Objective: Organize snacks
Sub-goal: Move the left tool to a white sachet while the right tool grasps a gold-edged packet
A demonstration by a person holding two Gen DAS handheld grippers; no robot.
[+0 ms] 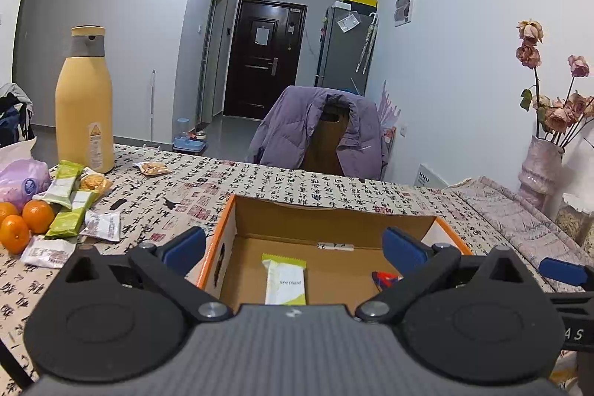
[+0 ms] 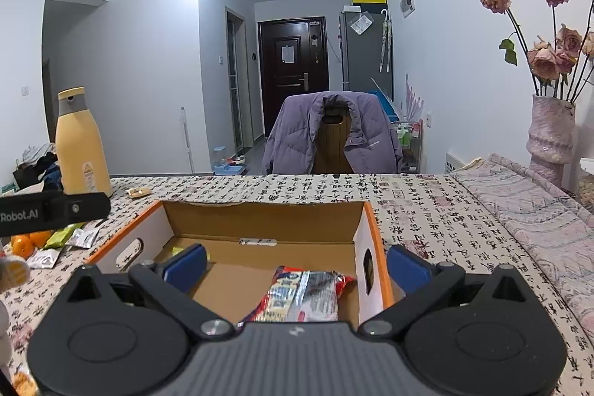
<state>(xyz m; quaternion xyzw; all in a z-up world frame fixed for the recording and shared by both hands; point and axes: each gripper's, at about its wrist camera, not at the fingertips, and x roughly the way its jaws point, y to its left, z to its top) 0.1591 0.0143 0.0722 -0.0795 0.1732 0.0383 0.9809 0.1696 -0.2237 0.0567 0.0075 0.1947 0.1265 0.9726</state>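
Snack pile: at the left of the table on the calligraphy-print tablecloth [image 1: 297,188], three green-and-white bars [image 1: 68,221] and two white sachets [image 1: 102,226] lie jumbled together, touching; a clear pack of golden crackers [image 1: 92,181] sits among them.
Mandarins: three [image 1: 26,221], bunched at the pile's left edge.
Bottle: one tall yellow thermos [image 1: 84,101] with a grey collar, upright behind the pile.
Stray snack: one small clear packet [image 1: 152,169] alone, just right of the thermos.
Left gripper [image 1: 295,247]: blue-padded fingers spread wide, holding nothing, hovering over the box's left half.
Cardboard box [image 1: 334,214]: open-topped, orange-edged, white sides with cut-out handles, mid-table.
Inside the box: one white-and-green bar [image 1: 285,279] flat on the floor at left; one red-and-silver foil packet [image 2: 304,292] at right.
Right gripper [image 2: 297,266]: fingers apart, empty, above the foil packet; its right finger lies outside the box wall.
Vase: one pink vase of dried roses [image 2: 551,132] at far right.
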